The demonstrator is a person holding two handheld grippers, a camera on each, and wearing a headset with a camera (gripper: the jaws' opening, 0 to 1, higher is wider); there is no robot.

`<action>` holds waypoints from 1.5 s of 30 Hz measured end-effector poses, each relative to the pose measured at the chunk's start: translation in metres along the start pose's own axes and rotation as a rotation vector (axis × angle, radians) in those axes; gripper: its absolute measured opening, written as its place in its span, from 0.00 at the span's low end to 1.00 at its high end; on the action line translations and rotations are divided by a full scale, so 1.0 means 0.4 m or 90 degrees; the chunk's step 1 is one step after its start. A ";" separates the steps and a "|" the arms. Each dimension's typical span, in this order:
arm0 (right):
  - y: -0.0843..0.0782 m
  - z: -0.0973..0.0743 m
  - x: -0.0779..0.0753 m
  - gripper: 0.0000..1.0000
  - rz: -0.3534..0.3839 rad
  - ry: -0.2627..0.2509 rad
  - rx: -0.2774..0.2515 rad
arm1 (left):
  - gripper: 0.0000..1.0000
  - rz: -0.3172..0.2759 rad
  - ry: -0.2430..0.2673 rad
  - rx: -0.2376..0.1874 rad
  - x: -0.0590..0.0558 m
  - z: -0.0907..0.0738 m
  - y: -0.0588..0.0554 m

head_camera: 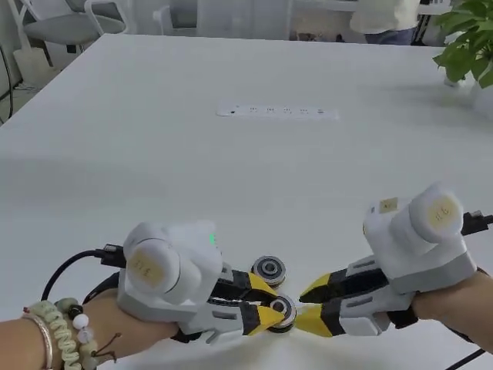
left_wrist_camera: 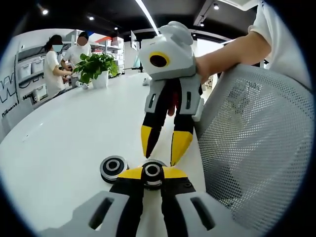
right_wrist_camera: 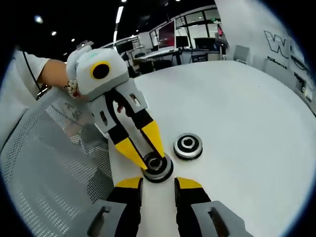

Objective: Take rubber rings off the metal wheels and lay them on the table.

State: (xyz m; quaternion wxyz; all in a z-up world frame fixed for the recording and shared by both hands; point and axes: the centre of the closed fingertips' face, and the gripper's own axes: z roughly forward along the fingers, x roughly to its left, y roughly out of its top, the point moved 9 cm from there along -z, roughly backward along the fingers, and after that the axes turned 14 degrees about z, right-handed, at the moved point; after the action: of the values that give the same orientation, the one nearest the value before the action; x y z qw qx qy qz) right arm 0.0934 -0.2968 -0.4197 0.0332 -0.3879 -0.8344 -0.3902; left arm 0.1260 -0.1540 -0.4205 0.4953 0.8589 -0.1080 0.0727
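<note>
Near the front edge of the white tabletop (head_camera: 231,177), the left gripper (left_wrist_camera: 152,175) is clamped on a round metal wheel w/ black rubber ring (right_wrist_camera: 157,167). Facing it, the right gripper (right_wrist_camera: 158,183) is open, tips just beside that wheel, so it's nearest the ring & prob. pulls next. 2nd wheel (head_camera: 269,270) lies close by, free.

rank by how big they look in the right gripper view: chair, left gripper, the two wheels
1. chair, cut off by the view's edge
2. left gripper
3. held wheel and loose wheel: they look alike. The held one is nearer and partly covered, so I won't rank them.
</note>
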 end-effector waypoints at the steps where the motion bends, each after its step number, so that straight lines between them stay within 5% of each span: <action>1: 0.000 0.004 0.002 0.24 -0.005 -0.001 0.002 | 0.07 0.000 0.000 0.000 0.000 0.000 -0.001; 14: 0.015 0.010 0.003 0.18 -0.082 -0.014 0.005 | 0.07 -0.001 -0.001 -0.002 0.002 0.000 -0.002; 17: 0.006 0.003 -0.002 0.08 -0.092 -0.018 0.025 | 0.07 -0.002 0.001 -0.001 0.003 -0.001 -0.003; 23: 0.010 0.000 -0.005 0.04 -0.098 -0.025 0.025 | 0.07 -0.005 0.002 -0.001 0.004 -0.002 -0.003; 28: 0.009 0.003 -0.004 0.06 -0.082 -0.025 0.022 | 0.07 -0.004 0.000 -0.001 0.005 -0.003 -0.003; 30: 0.012 0.007 0.006 0.17 -0.058 -0.004 0.006 | 0.07 -0.004 0.000 -0.001 0.005 -0.003 -0.002; 33: 0.017 0.014 0.003 0.17 -0.091 -0.030 0.006 | 0.07 -0.003 0.000 -0.001 0.005 -0.003 -0.002; 37: 0.019 0.032 0.013 0.26 -0.079 -0.014 -0.010 | 0.07 -0.004 0.001 -0.001 0.005 -0.003 -0.002; 45: 0.021 0.020 0.008 0.21 -0.098 -0.015 0.000 | 0.07 -0.005 0.001 -0.002 0.004 -0.004 -0.002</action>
State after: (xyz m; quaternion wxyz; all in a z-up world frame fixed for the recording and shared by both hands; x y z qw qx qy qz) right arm 0.0988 -0.2862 -0.4189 -0.0069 -0.3271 -0.8623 -0.3866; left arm 0.1279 -0.1525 -0.4202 0.4969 0.8585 -0.1047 0.0711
